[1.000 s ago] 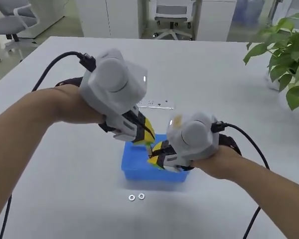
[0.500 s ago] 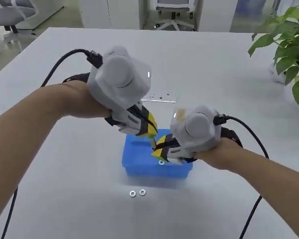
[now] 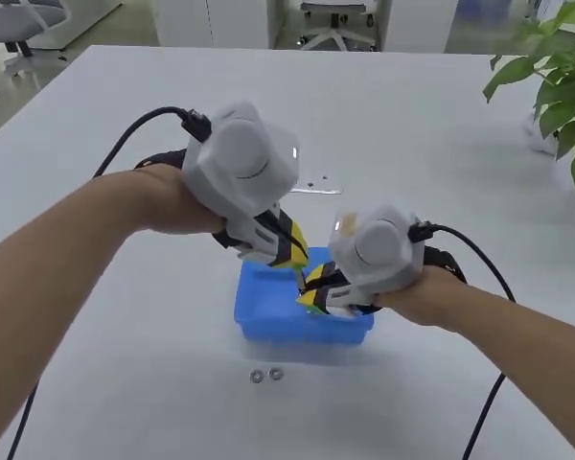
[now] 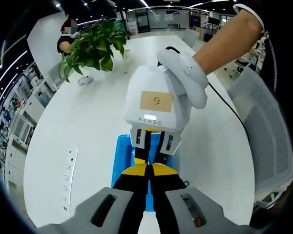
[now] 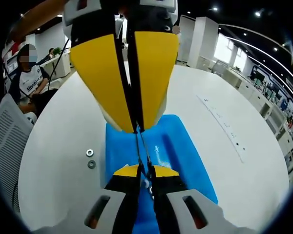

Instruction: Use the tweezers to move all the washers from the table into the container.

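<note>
The blue container stands on the white table. Above it my left gripper and right gripper meet tip to tip. Thin metal tweezers run from the left gripper's yellow jaws down into my right gripper; both grippers are shut on them. In the left gripper view my left gripper faces the right gripper over the container. Two washers lie on the table just in front of the container, also visible as washers beside the container.
A white strip with small holes lies behind the container. A potted plant stands at the table's right edge. Black cables trail from both grippers. Office chairs stand beyond the far edge.
The camera has shifted a little. Both grippers have stayed together over the container with the tweezers held between them. The two washers lie where they were.
</note>
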Available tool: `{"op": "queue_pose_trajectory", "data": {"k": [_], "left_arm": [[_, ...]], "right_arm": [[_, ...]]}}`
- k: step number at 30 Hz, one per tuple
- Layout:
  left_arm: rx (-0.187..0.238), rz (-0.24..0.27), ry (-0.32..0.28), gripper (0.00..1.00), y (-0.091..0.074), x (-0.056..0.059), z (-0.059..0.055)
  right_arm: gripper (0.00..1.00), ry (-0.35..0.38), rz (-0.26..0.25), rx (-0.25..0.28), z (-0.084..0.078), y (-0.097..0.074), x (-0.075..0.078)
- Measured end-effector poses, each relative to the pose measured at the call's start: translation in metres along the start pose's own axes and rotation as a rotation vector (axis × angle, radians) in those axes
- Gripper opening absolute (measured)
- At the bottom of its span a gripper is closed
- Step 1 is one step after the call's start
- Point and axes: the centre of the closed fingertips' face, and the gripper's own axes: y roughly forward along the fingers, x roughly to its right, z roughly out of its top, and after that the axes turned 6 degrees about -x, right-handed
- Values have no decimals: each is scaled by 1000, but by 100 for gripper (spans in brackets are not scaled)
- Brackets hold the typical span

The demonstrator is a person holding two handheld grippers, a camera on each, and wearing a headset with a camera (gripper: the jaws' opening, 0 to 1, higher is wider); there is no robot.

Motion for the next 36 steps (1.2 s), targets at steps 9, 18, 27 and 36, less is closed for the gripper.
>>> {"op": "queue_pose_trajectory", "data": {"k": [9,18,27,36], "left_arm": [[-6,-5,-4,5,6,0,-3],[2,-2,-3,5,3,0,1],[5,8,4,5,-6,4,6],[-1,22,12,5,-19,6,12]], "right_arm": [[10,-2,9,-15,-6,3,1],[11,-1,2,-11,-4,-1,1],[10,-3,-4,4,2,-8,-1],[10,-11,-22,29,13,-19,-2]]}}
